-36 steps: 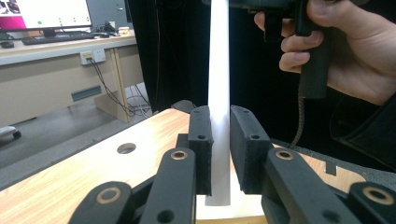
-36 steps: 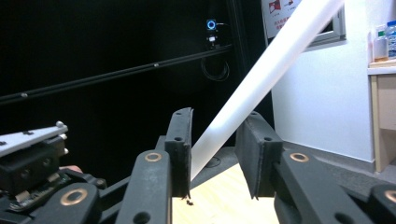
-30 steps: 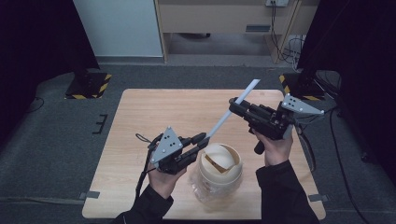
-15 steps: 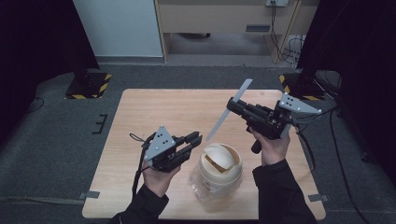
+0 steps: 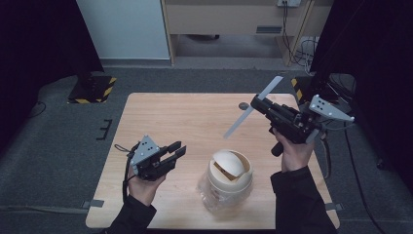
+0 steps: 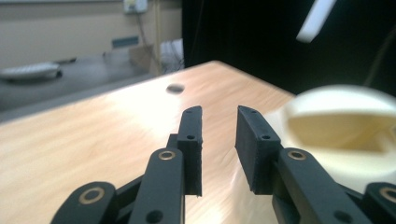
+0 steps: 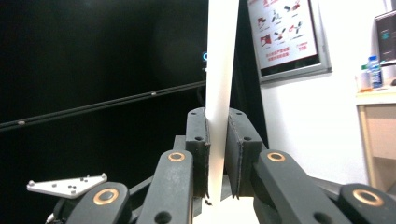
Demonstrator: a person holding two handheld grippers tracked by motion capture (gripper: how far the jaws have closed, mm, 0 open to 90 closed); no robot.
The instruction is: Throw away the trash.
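the right gripper [image 5: 256, 102] is held up over the far right part of the wooden table [image 5: 180, 122], its jaws clamped on a long flat white strip [image 5: 253, 106] that slants down toward the table's middle. in the right gripper view the strip [image 7: 220, 84] stands pinched between both pads. the left gripper [image 5: 176, 149] hovers low at the near left, jaws apart with nothing between them. a cream container [image 5: 230, 171] with a slotted top sits near the front edge between the hands, and a small dark disc [image 5: 243, 105] lies farther back.
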